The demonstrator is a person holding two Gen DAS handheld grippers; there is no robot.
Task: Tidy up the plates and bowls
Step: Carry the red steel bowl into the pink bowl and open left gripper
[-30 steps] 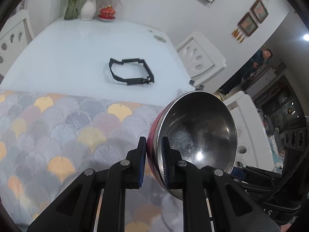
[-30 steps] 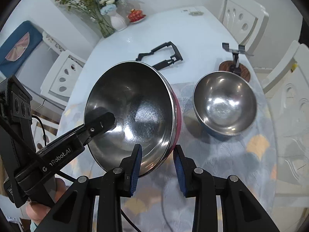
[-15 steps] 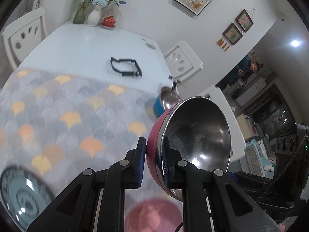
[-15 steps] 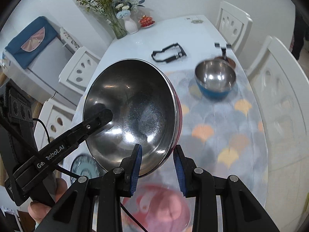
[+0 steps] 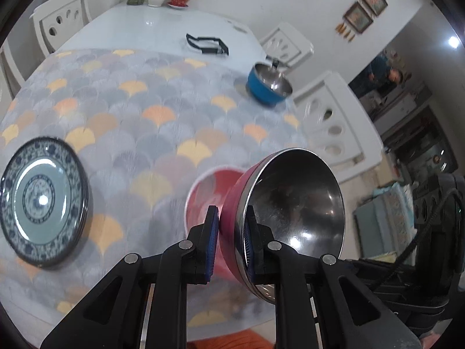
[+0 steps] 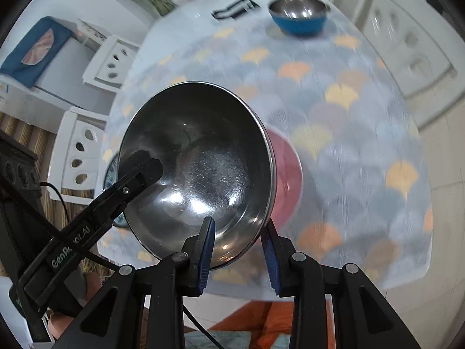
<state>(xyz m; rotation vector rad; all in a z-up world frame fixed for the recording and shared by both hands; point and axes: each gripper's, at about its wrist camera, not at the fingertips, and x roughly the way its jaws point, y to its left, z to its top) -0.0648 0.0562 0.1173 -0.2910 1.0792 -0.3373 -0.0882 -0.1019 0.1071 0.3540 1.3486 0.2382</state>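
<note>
the left gripper [image 5: 229, 241] has its two blue-padded fingers [image 5: 211, 242] clamped on the rim of the pink bowl [image 5: 293, 203], one pad on the pink outer wall and one inside on the steel; the bowl is carried off the table, tilted steeply so its steel inside faces toward the right gripper; the right gripper [image 6: 238, 251] has its fingers [image 6: 207, 250] apart, straddling the near rim of that same bowl [image 6: 197, 174] without pressing on it, so far as the right wrist view shows; the left gripper's finger [image 6: 139, 165] is seen there reaching into the bowl from the left side.

just below and behind the held bowl lies a pink plate [image 5: 203, 192] on the scale-patterned tablecloth [image 5: 145, 110]; further left sits a blue-and-white patterned plate [image 5: 42, 200], seemingly the top of a small stack; well apart, at the far edge of the cloth, stands a blue bowl [image 6: 298, 14] with a steel inside, beside a black frame-like object [image 5: 207, 45]; white chairs [image 5: 334, 122] ring the table.

judging from this, the bowl is in transit, probably toward the blue bowl for nesting; the risk is the one-sided rim pinch: a smooth steel wall tilted this far could pivot or slip between the pads, and a drop would land on the pink plate; both views are smeared with motion, so a fast swing adds to that; the open right fingers could also knock the rim and loosen the hold.
</note>
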